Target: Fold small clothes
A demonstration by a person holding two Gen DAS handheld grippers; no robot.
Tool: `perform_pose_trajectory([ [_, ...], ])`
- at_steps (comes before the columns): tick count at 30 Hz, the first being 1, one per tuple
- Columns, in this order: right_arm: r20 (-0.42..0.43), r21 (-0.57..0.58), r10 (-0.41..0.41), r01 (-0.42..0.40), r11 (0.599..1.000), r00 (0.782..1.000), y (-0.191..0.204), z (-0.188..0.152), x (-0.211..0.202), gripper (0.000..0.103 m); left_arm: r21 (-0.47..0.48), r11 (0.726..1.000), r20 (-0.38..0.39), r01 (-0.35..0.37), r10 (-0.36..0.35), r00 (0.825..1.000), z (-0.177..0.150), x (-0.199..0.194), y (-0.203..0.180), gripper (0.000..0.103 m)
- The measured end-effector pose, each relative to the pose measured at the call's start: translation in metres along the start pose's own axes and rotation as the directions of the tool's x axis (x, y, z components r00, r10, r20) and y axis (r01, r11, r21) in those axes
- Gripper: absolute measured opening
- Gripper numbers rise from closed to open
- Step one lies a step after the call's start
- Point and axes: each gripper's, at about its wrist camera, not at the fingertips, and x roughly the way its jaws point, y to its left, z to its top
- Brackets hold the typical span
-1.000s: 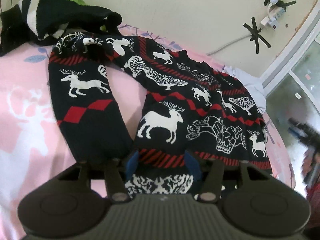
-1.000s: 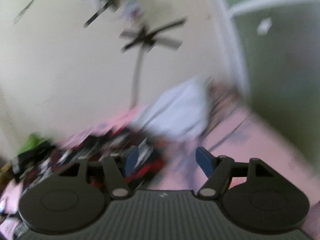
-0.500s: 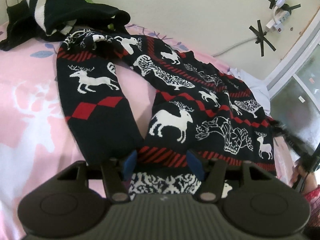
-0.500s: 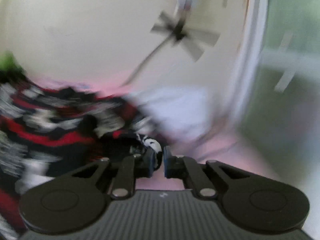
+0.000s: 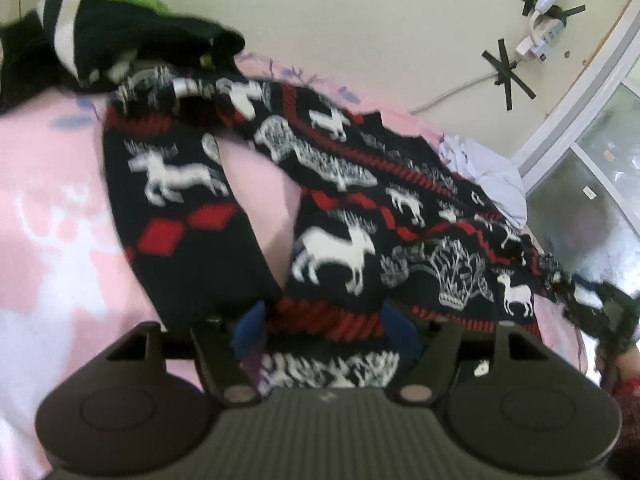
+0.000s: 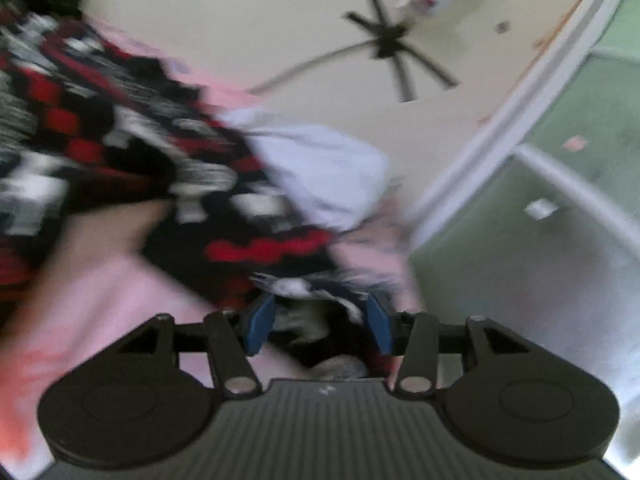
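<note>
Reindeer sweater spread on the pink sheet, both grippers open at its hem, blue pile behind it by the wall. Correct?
One error: the pile behind the sweater is black with white stripes and a green piece on top, not blue; the left wrist view shows it. The rest holds: the sweater lies on the pink sheet, left gripper and right gripper both open at its edge.

2 low wrist views, sharing sweater (image 5: 360, 216)
</note>
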Motion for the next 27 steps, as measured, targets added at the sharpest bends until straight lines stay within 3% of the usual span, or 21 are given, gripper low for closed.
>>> perform_pose_trajectory([
  [3, 0.082, 0.126, 0.223, -0.232, 0.964, 0.971, -0.022, 0.014, -0.024, 0.040, 0.060, 0.995, 0.050, -0.077, 0.074, 0.996, 0.025, -0.010, -0.002, 0.066],
  [6, 0.222, 0.236, 0.278, -0.328, 0.915, 0.935, -0.046, 0.048, -0.027, 0.041, 0.148, 0.970, 0.116, -0.192, 0.176, 0.978, 0.066, -0.007, -0.009, 0.067],
  [9, 0.286, 0.308, 0.349, -0.430, 0.848, 0.892, -0.056, 0.085, 0.015, 0.041, 0.204, 0.941, 0.153, -0.271, 0.243, 0.958, 0.108, 0.014, -0.009, 0.072],
  [11, 0.243, 0.315, 0.383, -0.446, 0.838, 0.891, -0.046, 0.109, 0.058, 0.041, 0.219, 0.923, 0.149, -0.317, 0.290, 0.945, 0.135, 0.037, -0.004, 0.075],
  [14, 0.110, 0.336, 0.402, -0.414, 0.846, 0.909, -0.024, 0.130, 0.137, 0.040, 0.201, 0.906, 0.102, -0.372, 0.358, 0.928, 0.161, 0.075, 0.011, 0.077],
  [16, 0.039, 0.393, 0.441, -0.419, 0.818, 0.897, -0.022, 0.131, 0.179, 0.039, 0.189, 0.907, 0.059, -0.378, 0.373, 0.926, 0.168, 0.094, 0.022, 0.077],
  [18, -0.020, 0.391, 0.459, -0.415, 0.822, 0.888, -0.010, 0.129, 0.204, 0.039, 0.192, 0.902, 0.025, -0.386, 0.388, 0.921, 0.167, 0.111, 0.027, 0.074],
  [20, 0.002, 0.350, 0.442, -0.415, 0.840, 0.897, 0.003, 0.123, 0.197, 0.028, 0.218, 0.890, 0.005, -0.402, 0.410, 0.912, 0.159, 0.125, 0.030, 0.051],
  [21, 0.007, 0.330, 0.449, -0.426, 0.842, 0.893, 0.006, 0.125, 0.193, 0.009, 0.234, 0.880, 0.017, -0.415, 0.423, 0.906, 0.154, 0.129, 0.030, 0.041],
  [22, 0.008, 0.307, 0.454, -0.434, 0.847, 0.891, 0.010, 0.128, 0.189, 0.007, 0.247, 0.873, 0.051, -0.420, 0.422, 0.905, 0.150, 0.128, 0.027, 0.021],
  [23, 0.016, 0.276, 0.455, -0.441, 0.854, 0.890, 0.014, 0.130, 0.181, 0.007, 0.252, 0.872, 0.059, -0.419, 0.419, 0.906, 0.148, 0.127, 0.025, 0.012],
  [24, 0.030, 0.234, 0.455, -0.449, 0.863, 0.890, 0.019, 0.132, 0.172, 0.007, 0.246, 0.867, 0.062, -0.434, 0.432, 0.900, 0.148, 0.125, 0.023, 0.007],
  [27, 0.090, 0.182, 0.436, -0.445, 0.877, 0.896, 0.015, 0.144, 0.155, 0.007, 0.208, 0.880, 0.083, -0.426, 0.418, 0.905, 0.145, 0.112, 0.025, 0.006],
])
